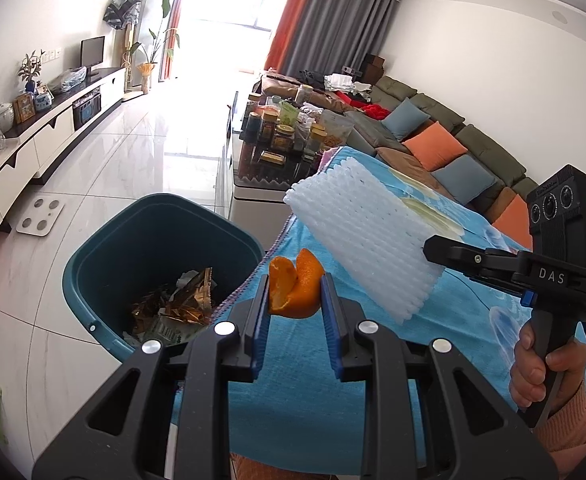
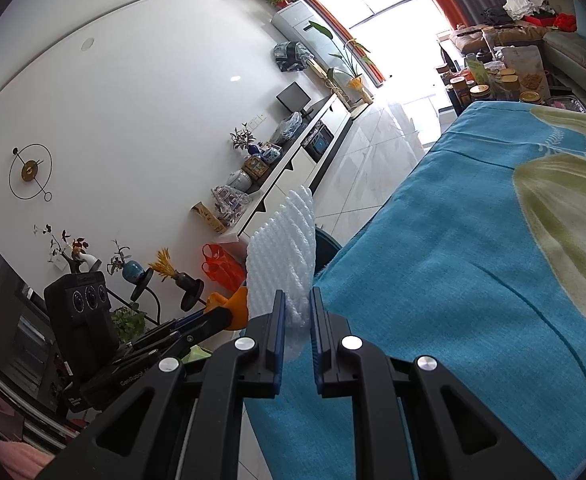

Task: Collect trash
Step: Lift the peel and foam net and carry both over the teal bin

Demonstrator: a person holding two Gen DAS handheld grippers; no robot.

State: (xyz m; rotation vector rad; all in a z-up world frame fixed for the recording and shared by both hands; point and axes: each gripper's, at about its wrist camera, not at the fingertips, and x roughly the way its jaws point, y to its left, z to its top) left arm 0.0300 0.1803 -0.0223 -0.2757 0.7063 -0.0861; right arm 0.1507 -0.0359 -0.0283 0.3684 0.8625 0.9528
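The left gripper (image 1: 295, 300) is clamped on a piece of orange peel (image 1: 295, 290), the two blue pads pressing its sides; the peel stands up between them at lower centre of the left wrist view. It is carried clear of the blue cloth (image 1: 373, 344) and just right of the teal bin (image 1: 93, 276), presumably so that it can be dropped in without trailing over the fabric.

The right gripper (image 2: 297, 312) is closed tight on one edge of a white foam net sleeve (image 2: 283, 260). Gripped at the end only, the sleeve sticks out flat and stiff ahead of the fingers. In the left wrist view it spans the centre right of the frame, above the cloth and touching nothing else that I can see.

The bin sits at lower left of the left wrist view, on the tiled floor against the edge of the cloth-covered surface. It already holds gold foil wrappers (image 1: 181, 304) and crumpled paper, so collection is well along (nothing loose shows on the visible stretch of cloth).

From the right wrist view only a sliver of the bin rim appears behind the sleeve, so whether the sleeve is over the opening cannot be settled. A person's hand (image 1: 541, 364) holds the right tool's handle.
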